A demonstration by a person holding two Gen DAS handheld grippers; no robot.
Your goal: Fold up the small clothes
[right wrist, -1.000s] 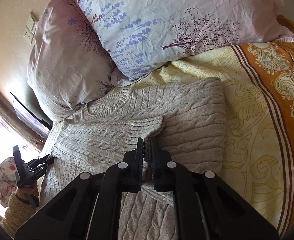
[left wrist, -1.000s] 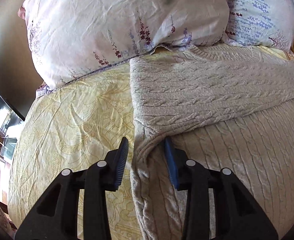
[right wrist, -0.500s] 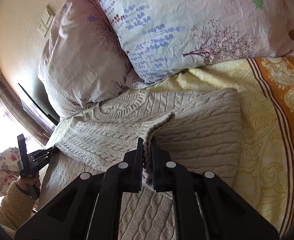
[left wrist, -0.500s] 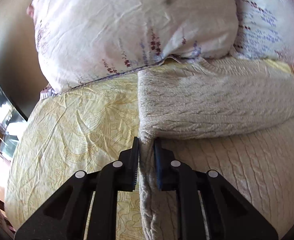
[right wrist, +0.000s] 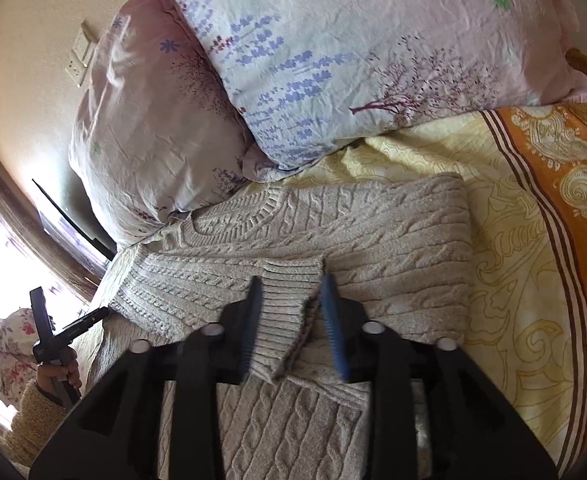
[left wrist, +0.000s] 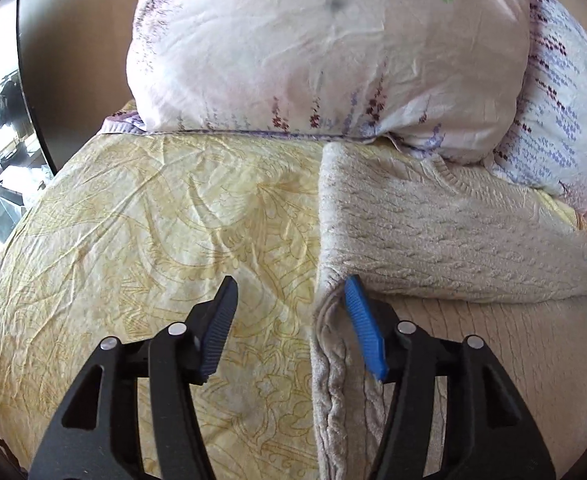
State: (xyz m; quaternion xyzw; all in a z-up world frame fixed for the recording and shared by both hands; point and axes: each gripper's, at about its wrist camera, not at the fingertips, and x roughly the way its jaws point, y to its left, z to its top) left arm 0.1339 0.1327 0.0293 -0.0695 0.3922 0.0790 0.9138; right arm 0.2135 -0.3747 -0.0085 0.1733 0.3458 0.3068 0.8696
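A beige cable-knit sweater (left wrist: 445, 240) lies on the bed, its sleeves folded across the body; it also shows in the right wrist view (right wrist: 373, 240). My left gripper (left wrist: 291, 300) is open at the sweater's left edge, its right pad touching the folded sleeve, its left finger over the sheet. My right gripper (right wrist: 291, 296) is open, its fingers on either side of the ribbed sleeve cuff (right wrist: 289, 280), which lies on the sweater. The left gripper also appears far left in the right wrist view (right wrist: 69, 320).
Two floral pillows (left wrist: 325, 52) (right wrist: 373, 48) lie at the head of the bed, just beyond the sweater. A yellow patterned sheet (left wrist: 141, 240) covers the bed, with an orange border (right wrist: 565, 184) on the right. A wall and window are at the left.
Both grippers were shut on the sweater half a second ago, and both have now opened and let it go. The sleeve cuff has dropped flat onto the sweater.
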